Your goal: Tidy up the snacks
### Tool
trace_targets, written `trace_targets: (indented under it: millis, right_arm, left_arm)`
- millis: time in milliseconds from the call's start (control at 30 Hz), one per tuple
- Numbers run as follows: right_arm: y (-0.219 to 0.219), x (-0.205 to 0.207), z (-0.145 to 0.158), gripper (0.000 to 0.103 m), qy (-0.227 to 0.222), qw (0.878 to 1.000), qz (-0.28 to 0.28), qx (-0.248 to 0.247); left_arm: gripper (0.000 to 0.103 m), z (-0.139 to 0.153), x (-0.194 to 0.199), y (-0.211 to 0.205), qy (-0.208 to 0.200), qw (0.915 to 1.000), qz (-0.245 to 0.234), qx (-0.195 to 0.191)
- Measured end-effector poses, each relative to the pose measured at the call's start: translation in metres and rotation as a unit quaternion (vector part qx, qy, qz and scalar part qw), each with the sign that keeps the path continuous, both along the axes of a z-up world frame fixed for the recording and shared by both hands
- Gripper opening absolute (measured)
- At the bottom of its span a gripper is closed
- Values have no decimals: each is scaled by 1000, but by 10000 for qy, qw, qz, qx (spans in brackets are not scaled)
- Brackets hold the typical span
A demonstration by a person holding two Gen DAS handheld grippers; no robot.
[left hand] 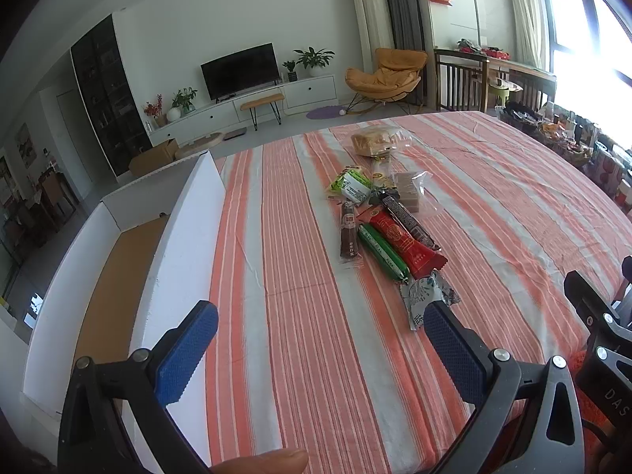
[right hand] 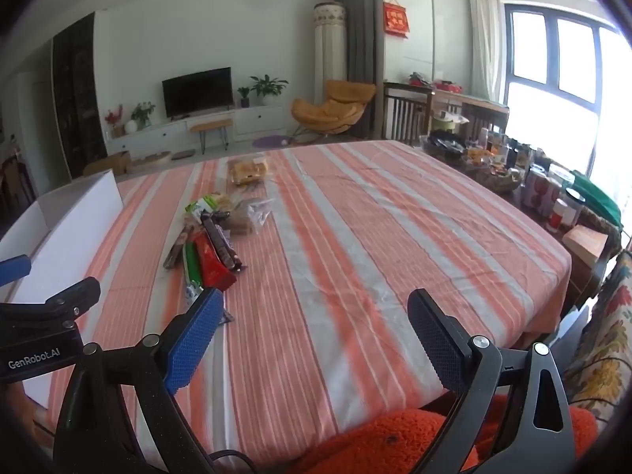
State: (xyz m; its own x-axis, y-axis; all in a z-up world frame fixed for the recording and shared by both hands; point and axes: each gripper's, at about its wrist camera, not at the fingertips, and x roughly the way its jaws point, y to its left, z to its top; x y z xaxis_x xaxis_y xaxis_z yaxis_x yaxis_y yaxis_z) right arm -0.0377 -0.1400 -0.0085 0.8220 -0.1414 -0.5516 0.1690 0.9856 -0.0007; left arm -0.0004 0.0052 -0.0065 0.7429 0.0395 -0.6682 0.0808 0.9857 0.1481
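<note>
Striped cloth (left hand: 300,316) covers the tabletop, matt and lightly creased. On it, snack wrappers (left hand: 399,237) gleam in glossy plastic film, and the far bread bag (left hand: 375,140) is clear and crinkly. At left, the white box (left hand: 185,229) looks like smooth matt card with a brown cardboard floor. The tool pads (left hand: 185,351) are knobbly blue rubber on black matt plastic arms with shiny metal pins.

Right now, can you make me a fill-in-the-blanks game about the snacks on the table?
1. The snacks lie on a cloth with ____ and white stripes.
2. The white box beside the snacks holds ____ snacks.
3. Both the left hand-held gripper and the right hand-held gripper are ____.

Missing words: orange; no; open
</note>
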Motion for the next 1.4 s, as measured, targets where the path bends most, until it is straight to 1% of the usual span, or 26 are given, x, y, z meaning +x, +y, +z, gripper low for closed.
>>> trace_targets:
  millis: [467,600,733,800,967,1100,1200,1300,1400]
  right_arm:
    - [5,3,-5,96,67,9999,105,-27]
    - [9,5,-7,96,95,9998,118,-92]
    - [10,4,-7,96,91,9998,145,-104]
    - [9,5,-7,96,158,9997,209,0]
    - [6,9,-8,96,382,9983,365,251]
    - [4,11,-8,96,471,9979,350,266]
    - [2,12,-13,96,549,9976,313,272]
    - [0,13,-19,96,655,9970,286,308]
    - [-1,13,-20,96,659,9970,274,306]
  left_arm:
    - [103,-3,2,3,49,10000,37,12]
    - [103,-5,1,8,43,10000,35,-60]
    - [103,-9,3,8,123,9999,-7,-97]
    - [103,-9,4,8,186,9997,-18,-125]
    - [103,-6,4,10,279,9990,-69,-341]
    - [103,-11,6,9,423,9983,-120,-372]
    - [103,-16,7,6,530,9977,-156,-399]
    - [103,-17,7,3,548,9975,-201,-404]
    - [103,-17,6,3,541,9975,-220,-408]
